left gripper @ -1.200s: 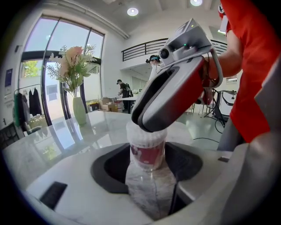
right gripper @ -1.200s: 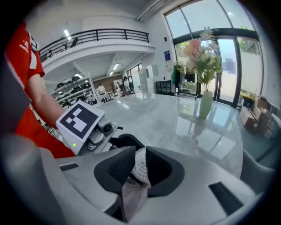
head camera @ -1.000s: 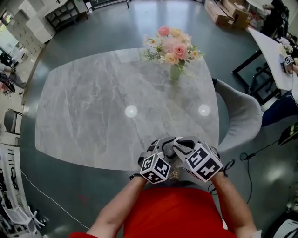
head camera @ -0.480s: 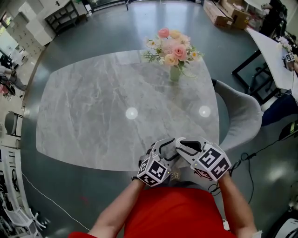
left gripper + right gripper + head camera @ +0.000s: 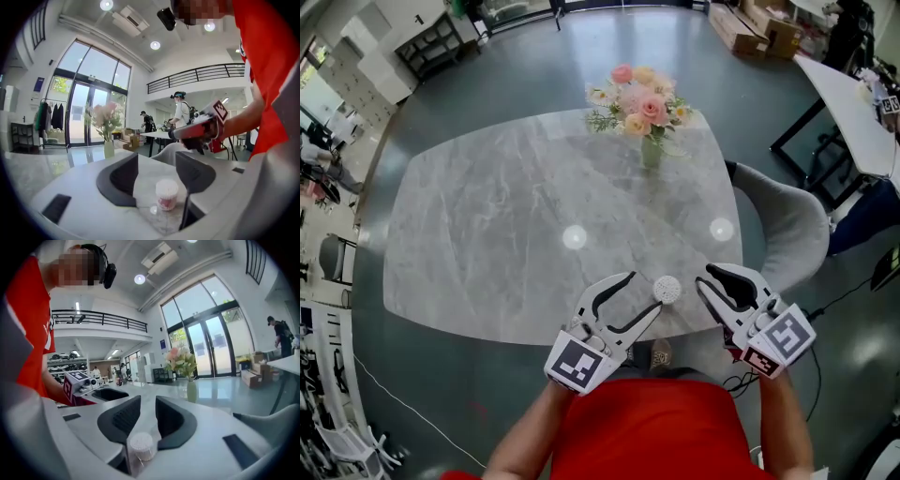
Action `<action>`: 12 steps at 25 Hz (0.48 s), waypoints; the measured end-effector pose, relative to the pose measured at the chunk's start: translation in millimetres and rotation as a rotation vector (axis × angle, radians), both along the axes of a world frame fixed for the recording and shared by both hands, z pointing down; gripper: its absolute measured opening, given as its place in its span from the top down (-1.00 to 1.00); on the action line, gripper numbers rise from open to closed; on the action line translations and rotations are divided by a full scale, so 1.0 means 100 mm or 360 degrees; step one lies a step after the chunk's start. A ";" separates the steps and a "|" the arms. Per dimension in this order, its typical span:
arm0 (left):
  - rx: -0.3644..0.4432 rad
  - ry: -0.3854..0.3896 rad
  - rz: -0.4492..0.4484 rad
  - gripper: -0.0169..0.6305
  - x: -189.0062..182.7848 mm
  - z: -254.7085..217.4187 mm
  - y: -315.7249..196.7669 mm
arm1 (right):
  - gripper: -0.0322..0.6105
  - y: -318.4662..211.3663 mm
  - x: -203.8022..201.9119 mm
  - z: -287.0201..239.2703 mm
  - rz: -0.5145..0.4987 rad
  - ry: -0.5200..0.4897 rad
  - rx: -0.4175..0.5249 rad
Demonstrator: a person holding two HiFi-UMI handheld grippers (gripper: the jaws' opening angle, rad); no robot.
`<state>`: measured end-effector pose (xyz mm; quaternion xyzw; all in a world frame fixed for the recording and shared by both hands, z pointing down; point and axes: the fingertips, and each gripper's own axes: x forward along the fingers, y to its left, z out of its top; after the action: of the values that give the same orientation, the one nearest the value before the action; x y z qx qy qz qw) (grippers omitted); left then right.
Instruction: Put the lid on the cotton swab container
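Note:
The cotton swab container, a small round tub with white swab tips showing at its top, stands upright near the front edge of the marble table. I cannot tell apart a lid on it. My left gripper is open just left of it, its jaws pointing at the tub without touching. My right gripper is open just right of it, also apart. The left gripper view shows the tub beyond the open left gripper. In the right gripper view the tub stands below the open right gripper.
A vase of pink and cream flowers stands at the table's far side. A grey chair is tucked in at the right edge. Another table and cardboard boxes lie beyond on the right.
Both grippers were pressed together over the table's front edge. They have since parted, left and right, with jaws now open, and the container stands uncovered between them.

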<state>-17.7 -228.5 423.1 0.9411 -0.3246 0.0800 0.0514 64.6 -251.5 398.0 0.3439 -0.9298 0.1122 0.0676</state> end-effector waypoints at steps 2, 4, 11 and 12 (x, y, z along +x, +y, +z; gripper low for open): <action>0.0030 0.0037 -0.0052 0.19 -0.07 -0.27 -0.04 | 0.52 0.03 0.09 -0.14 0.0054 -0.0047 0.0072; 0.0091 0.0033 -0.0093 0.28 -0.14 -0.52 -0.06 | 0.52 0.07 0.14 -0.26 0.0092 -0.0079 0.0133; 0.0385 0.0007 -0.0191 0.77 -0.25 -1.18 -0.01 | 0.71 0.25 0.27 -0.70 0.0179 -0.0198 0.0334; 0.0407 0.0010 -0.0202 0.80 -0.26 -1.24 0.00 | 0.75 0.26 0.30 -0.76 0.0198 -0.0206 0.0355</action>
<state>-43.4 -228.6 299.1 0.9178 -0.3908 0.0316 -0.0631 94.7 -225.1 322.5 0.3983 -0.9158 0.0342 -0.0383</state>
